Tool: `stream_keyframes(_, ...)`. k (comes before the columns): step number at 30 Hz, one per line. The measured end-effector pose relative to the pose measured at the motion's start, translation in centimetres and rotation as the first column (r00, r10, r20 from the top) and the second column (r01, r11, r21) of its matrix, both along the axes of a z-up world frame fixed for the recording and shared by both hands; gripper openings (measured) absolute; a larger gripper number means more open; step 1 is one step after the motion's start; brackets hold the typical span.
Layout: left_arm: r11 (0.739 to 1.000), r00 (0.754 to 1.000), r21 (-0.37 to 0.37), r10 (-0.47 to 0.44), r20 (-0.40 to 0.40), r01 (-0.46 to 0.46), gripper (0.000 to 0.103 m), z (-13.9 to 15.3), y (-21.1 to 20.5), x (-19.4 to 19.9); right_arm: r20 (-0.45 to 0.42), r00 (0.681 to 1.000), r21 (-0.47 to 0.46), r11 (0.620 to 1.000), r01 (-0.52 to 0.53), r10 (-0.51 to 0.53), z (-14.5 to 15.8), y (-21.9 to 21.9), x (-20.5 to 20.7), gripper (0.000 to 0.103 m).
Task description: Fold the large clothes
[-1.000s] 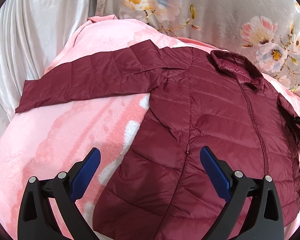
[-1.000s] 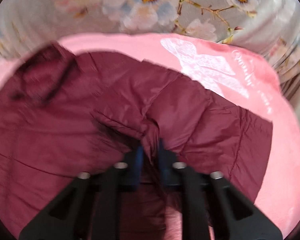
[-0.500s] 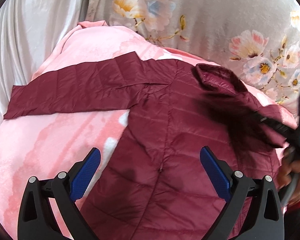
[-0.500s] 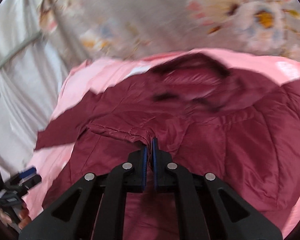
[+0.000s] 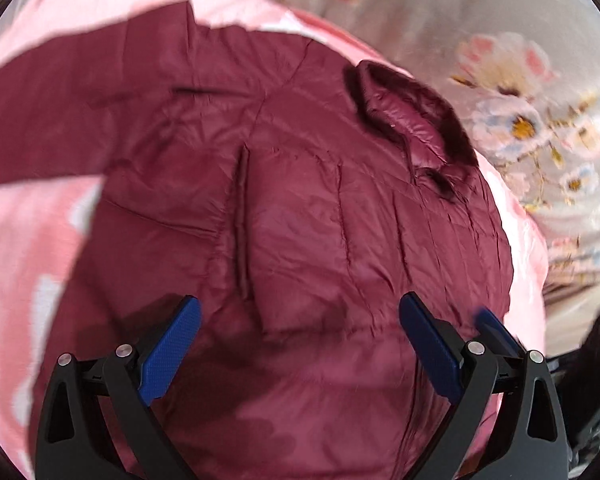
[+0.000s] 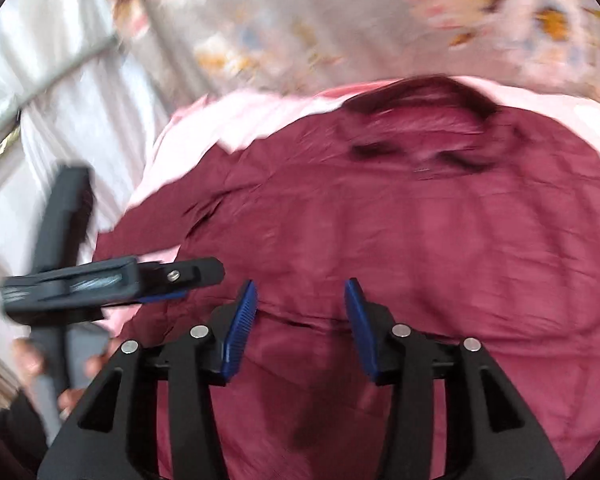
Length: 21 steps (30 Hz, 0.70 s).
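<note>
- Folded across the chest since a second ago, the jacket's (image 5: 308, 216) right sleeve (image 5: 340, 240) now lies flat on the body; back then it stretched out sideways.
- Right gripper (image 6: 300, 316): its jaws have just been opening, and nothing sits between them now, so the sleeve looks released.
- Left gripper (image 5: 300, 344) hovers with jaws spread wide and empty above the lower front of the jacket, probably ready for the other sleeve (image 5: 60, 112).
- That sleeve reaches out to the upper left of the left gripper, flat on the pink blanket (image 5: 16, 248).
- Jacket lies front up, just ahead of both tools; its long axis runs away from them, collar (image 5: 408, 120) at the far end, hem nearest.
</note>
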<state>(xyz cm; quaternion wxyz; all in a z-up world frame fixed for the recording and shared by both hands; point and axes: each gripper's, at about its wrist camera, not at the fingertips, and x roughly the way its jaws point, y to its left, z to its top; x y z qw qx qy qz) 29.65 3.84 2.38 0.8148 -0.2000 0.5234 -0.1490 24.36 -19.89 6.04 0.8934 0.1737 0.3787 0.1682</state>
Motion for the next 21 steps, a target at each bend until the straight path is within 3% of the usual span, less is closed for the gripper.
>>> stream_keyframes(1,1.000,1.000,-0.025,0.014,-0.020,-0.015,0.095,-0.4,0.0,0.5,-0.017,0.999,0.036,0.998,0.049,-0.049,-0.1,-2.3,-0.3,0.044)
stream_keyframes(3,0.997,0.999,-0.071,0.017,-0.038,-0.019,0.076,-0.8,-0.2,1.2,-0.069,0.983,0.110,0.978,0.176,-0.169,-0.8,-7.4,-0.8,0.044)
stream_keyframes(5,0.999,0.999,-0.049,0.003,-0.043,-0.006,0.049,-0.9,-0.8,1.7,-0.141,0.940,0.171,0.927,0.333,-0.311,-2.2,-12.7,-1.2,0.046)
stream_keyframes(6,1.000,0.999,-0.030,0.002,-0.036,-0.003,0.041,-0.8,-0.9,1.8,-0.166,0.923,0.196,0.905,0.377,-0.348,-2.8,-14.4,-1.3,0.046)
stream_keyframes(8,1.000,1.000,0.027,-0.005,-0.013,0.005,0.012,-0.4,-1.2,2.0,-0.218,0.886,0.237,0.859,0.454,-0.409,-4.2,-17.4,-1.2,0.046)
stream_keyframes(11,0.999,1.000,0.051,0.008,0.018,-0.008,0.002,0.2,-0.7,2.2,-0.269,0.829,0.207,0.811,0.548,-0.491,-5.7,-19.4,-0.5,0.045)
stream_keyframes(14,0.997,0.998,0.071,0.023,0.063,-0.028,0.001,0.9,0.0,2.2,-0.310,0.784,0.249,0.750,0.612,-0.537,-6.8,-20.3,-0.4,0.041)
stream_keyframes(16,0.996,0.996,0.090,0.022,0.086,-0.030,0.001,1.0,0.0,2.0,-0.316,0.772,0.274,0.726,0.631,-0.551,-7.0,-20.3,-0.3,0.042)
stream_keyframes(18,0.992,0.994,0.122,0.022,0.103,-0.035,0.001,0.9,-0.2,2.0,-0.302,0.768,0.258,0.727,0.637,-0.565,-6.7,-20.0,0.1,0.041)
stream_keyframes(19,0.989,0.993,0.141,0.019,0.116,-0.035,0.001,0.9,-0.4,1.9,-0.288,0.771,0.260,0.728,0.634,-0.568,-6.4,-19.8,0.1,0.037)
stream_keyframes(21,0.981,0.991,0.189,0.008,0.134,-0.034,0.001,0.8,-0.7,1.8,-0.247,0.787,0.260,0.744,0.616,-0.565,-5.5,-20.0,0.4,0.014)
